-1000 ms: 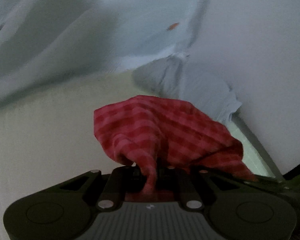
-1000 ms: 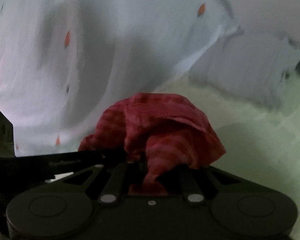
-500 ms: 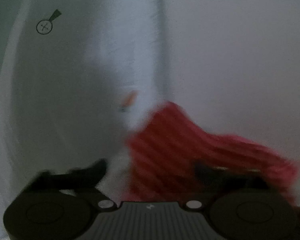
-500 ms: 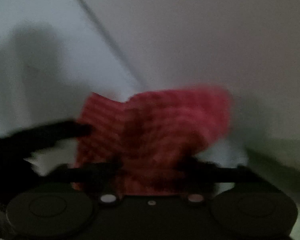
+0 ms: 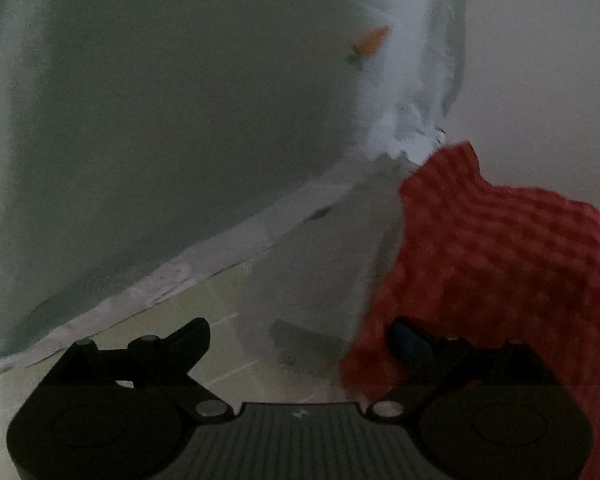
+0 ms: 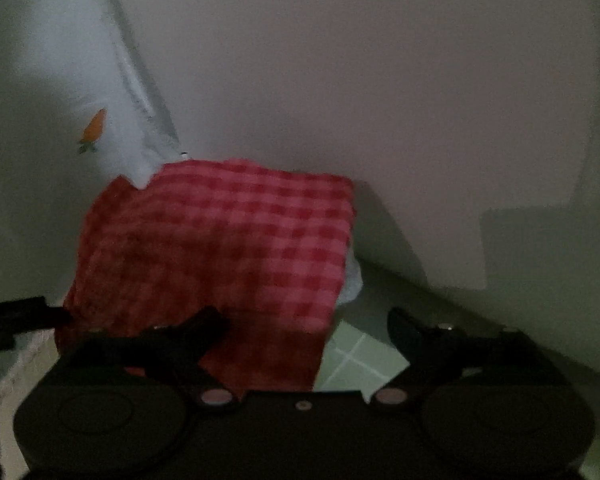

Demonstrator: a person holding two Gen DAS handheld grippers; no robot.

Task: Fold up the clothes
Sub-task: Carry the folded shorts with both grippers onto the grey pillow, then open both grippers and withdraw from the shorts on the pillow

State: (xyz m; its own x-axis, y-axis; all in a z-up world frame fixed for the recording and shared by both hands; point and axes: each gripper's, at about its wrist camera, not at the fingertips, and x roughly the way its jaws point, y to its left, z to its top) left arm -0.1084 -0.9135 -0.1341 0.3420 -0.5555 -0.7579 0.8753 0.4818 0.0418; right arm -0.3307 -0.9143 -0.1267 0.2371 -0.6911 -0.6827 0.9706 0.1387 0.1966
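A red-and-pink checked cloth [image 6: 220,248] lies in a loose heap against a white wall, partly over pale clothing. In the left wrist view the checked cloth [image 5: 500,264] sits at the right and drapes past the right finger. My left gripper [image 5: 300,334] is open with nothing between its fingers. My right gripper [image 6: 308,326] is open too; its left finger [image 6: 204,324] lies in front of the cloth's lower edge, and I cannot tell if they touch.
A white fabric with small orange carrot prints [image 6: 94,126] hangs at the left; it also shows in the left wrist view [image 5: 370,42]. A plain white wall [image 6: 380,80] is close behind. Pale green checked bedding [image 6: 360,358] lies below.
Both grippers were shut on the checked cloth one second ago; both have opened and let it go. The cloth has dropped against the wall and the views have swung toward it.
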